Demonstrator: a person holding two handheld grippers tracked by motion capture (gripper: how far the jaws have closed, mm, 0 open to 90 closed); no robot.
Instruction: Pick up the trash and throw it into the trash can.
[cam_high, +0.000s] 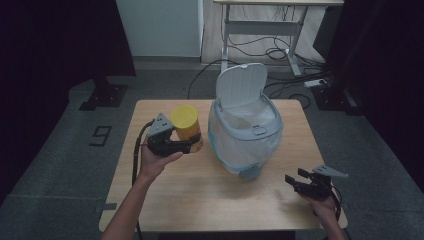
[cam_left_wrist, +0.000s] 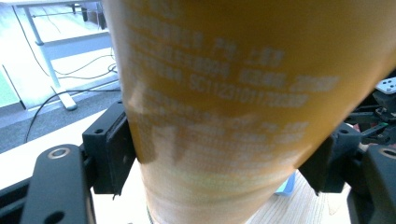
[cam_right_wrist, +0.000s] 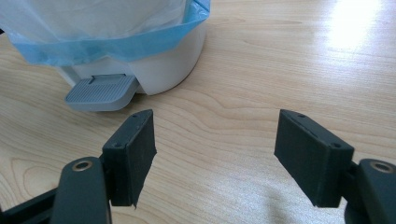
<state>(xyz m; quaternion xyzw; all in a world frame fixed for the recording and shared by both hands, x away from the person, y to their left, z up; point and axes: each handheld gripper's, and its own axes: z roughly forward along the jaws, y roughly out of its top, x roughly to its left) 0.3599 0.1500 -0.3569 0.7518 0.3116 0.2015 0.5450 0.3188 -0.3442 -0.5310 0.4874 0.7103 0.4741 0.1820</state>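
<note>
Clamping the yellow-lidded canister (cam_high: 188, 129), left hand-held gripper (cam_high: 186, 146) has its pads tight on the orange wall, frame centre-left, lid on so contents unseen. Just right of it: pedal bin (cam_high: 245, 131), flip lid up, blue-edged liner inside, contents unclear. Right hand-held gripper (cam_high: 296, 178) spread, nothing between the pads, low over table (cam_high: 210, 195), lower right.

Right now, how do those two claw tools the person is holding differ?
The left gripper is shut on the yellow can, its pads pressing the can's sides; the right gripper is open with nothing between its jaws. The left one sits beside the bin at the can; the right one is near the table's front right corner, aimed at the bin's grey pedal. Both have black jaws and a grey top plate.
</note>
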